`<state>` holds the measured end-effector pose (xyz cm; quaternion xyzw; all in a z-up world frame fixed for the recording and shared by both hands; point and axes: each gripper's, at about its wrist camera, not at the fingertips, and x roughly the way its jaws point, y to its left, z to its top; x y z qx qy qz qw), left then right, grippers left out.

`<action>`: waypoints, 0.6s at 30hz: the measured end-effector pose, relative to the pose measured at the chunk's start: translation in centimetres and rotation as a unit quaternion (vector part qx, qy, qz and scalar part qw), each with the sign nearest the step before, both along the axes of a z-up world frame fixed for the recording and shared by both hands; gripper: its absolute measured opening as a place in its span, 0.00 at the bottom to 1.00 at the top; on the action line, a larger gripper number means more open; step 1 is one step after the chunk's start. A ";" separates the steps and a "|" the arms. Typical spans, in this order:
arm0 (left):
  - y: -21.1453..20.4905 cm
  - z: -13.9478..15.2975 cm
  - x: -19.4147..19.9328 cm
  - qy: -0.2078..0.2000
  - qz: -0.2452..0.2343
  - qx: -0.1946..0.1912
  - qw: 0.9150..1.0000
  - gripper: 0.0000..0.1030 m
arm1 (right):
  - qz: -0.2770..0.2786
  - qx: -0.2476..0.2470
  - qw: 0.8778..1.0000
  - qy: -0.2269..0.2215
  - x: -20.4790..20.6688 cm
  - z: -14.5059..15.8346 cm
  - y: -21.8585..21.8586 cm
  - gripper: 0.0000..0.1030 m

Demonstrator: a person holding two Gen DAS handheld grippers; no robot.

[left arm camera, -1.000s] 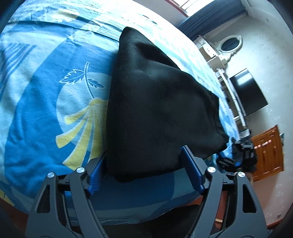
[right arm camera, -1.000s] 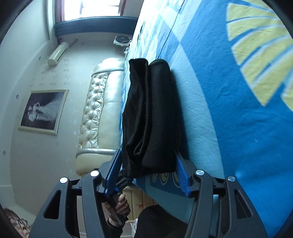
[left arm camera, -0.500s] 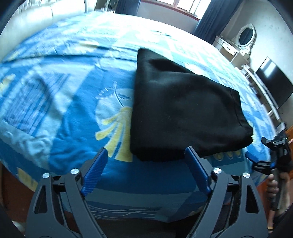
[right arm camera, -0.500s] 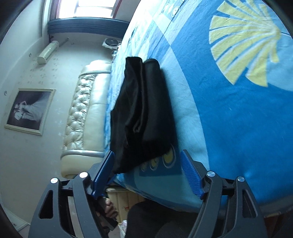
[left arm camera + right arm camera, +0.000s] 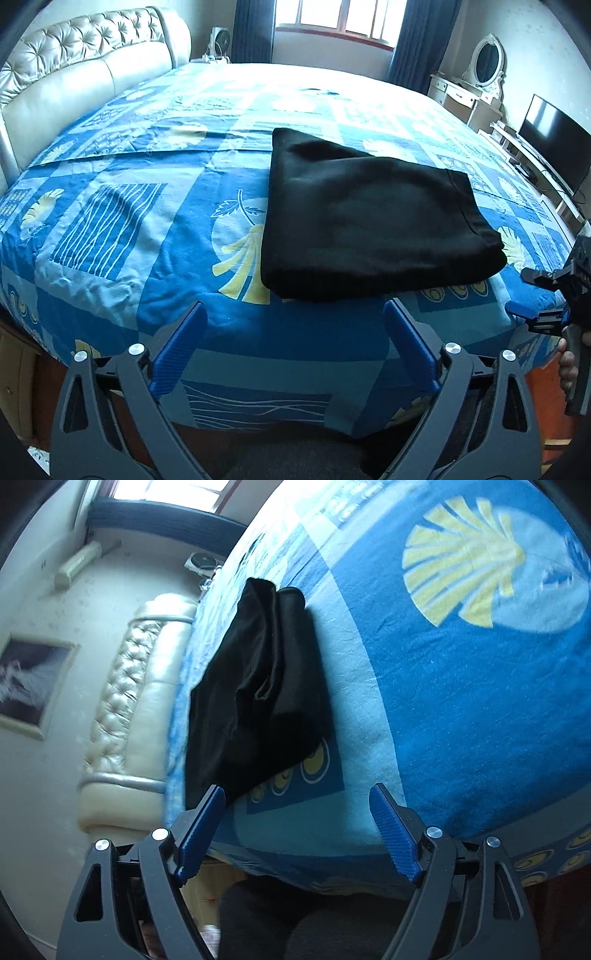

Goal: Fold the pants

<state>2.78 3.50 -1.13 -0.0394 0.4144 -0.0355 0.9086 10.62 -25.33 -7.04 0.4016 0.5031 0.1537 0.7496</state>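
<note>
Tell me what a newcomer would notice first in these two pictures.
The black pants stand out first, folded into a thick stack on the blue patterned bedspread near the bed's front edge. Next come the two grippers: the left gripper and the right gripper both open, just short of the pants and holding nothing. Behind is a cream tufted headboard.

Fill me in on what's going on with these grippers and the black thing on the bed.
A person holding two handheld grippers is folding pants. The black pants lie on the blue patterned bedspread as a compact folded stack near the bed's edge. The left gripper is open and empty, short of the pants' near edge. The right gripper is also open and holds nothing, at the stack's end. Neither touches the pants, so the fold looks finished.
</note>
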 end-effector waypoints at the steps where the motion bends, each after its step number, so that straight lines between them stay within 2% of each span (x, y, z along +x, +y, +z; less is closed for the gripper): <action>1: -0.1 0.0 -0.1 -0.001 0.001 0.000 1.000 0.94 | -0.001 -0.033 0.999 -0.007 -0.2 0.5 0.4 0.77; 7: -0.5 -0.3 -1.0 0.006 0.008 0.020 1.000 0.95 | 0.003 -0.169 0.984 -0.048 -1.0 2.9 3.2 0.81; 12: -0.3 0.2 -1.8 -0.002 0.013 0.018 1.000 0.97 | 0.018 -0.248 0.966 -0.074 -1.6 4.2 5.7 0.81; 18: -0.2 0.3 -1.6 -0.001 0.024 -0.004 1.000 0.98 | 0.022 -0.313 0.943 -0.111 -2.3 5.5 7.3 0.82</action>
